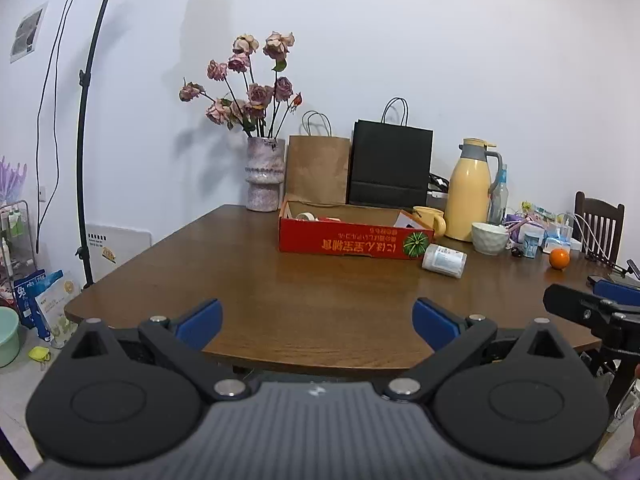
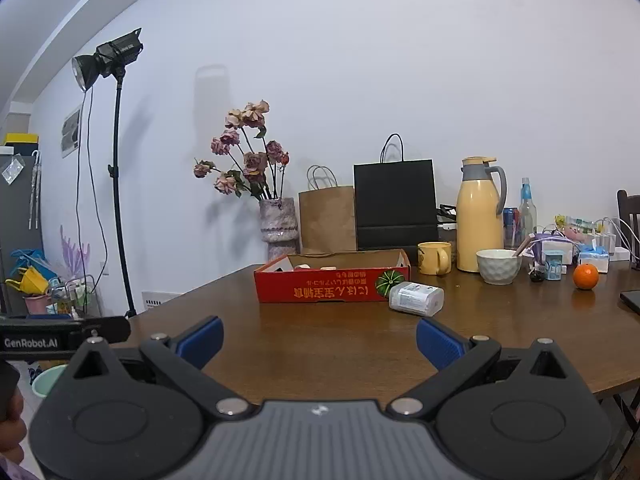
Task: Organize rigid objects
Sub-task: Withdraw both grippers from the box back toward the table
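Observation:
A shallow red cardboard box (image 1: 352, 240) (image 2: 332, 286) sits on the brown table (image 1: 280, 300) (image 2: 320, 340), holding a roll of tape (image 1: 305, 216) and other small items. A white plastic bottle (image 1: 444, 260) (image 2: 417, 299) lies on its side by the box's right end. My left gripper (image 1: 316, 322) hovers open over the near table edge, nothing between its blue pads. My right gripper (image 2: 319, 340) is likewise open and empty, well short of the bottle. The right gripper's black body (image 1: 588, 312) shows at the right of the left wrist view.
Along the back stand a vase of dried roses (image 1: 265, 172), brown (image 1: 318, 168) and black paper bags (image 1: 390, 164), a yellow mug (image 2: 434, 258), a yellow thermos (image 2: 478, 216), a white bowl (image 2: 498, 266), an orange (image 2: 585, 276) and small clutter. A light stand (image 2: 118, 160) stands left; a chair (image 1: 598, 224) right.

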Demonstrator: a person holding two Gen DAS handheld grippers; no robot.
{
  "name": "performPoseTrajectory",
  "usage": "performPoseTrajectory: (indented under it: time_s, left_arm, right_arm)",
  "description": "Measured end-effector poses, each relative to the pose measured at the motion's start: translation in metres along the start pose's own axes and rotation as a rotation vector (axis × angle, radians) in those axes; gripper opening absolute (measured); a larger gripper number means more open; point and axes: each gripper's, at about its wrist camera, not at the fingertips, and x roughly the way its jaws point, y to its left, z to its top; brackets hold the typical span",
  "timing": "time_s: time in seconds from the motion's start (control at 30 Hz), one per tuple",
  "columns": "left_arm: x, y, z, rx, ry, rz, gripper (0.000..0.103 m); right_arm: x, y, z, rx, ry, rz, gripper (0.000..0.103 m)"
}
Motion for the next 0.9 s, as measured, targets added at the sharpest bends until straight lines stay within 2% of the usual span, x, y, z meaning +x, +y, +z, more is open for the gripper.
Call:
performPoseTrajectory:
  time_s: [0.23,0.43,0.7,0.9]
  left_arm:
    - [0.008,-0.001,-0.003,0.033,0.005,-0.028,0.103]
    - [0.031,-0.007,0.0,0.053,-0.012,-0.02,0.103]
    - [0.07,-0.013,0.013,0.063,-0.019,-0.005,0.103]
    - [0.114,-0.019,0.023,0.05,0.022,-0.002,0.103]
  right_arm:
    - [0.006,-0.003,-0.003,-0.006,0.005,-0.019,0.103]
    - [0.03,-0.015,-0.008,-0.017,0.027,-0.07,0.103]
    - [0.07,-0.048,-0.007,0.042,0.074,-0.121,0.103]
    - [0.104,-0.068,-0.003,0.055,0.1,-0.136,0.103]
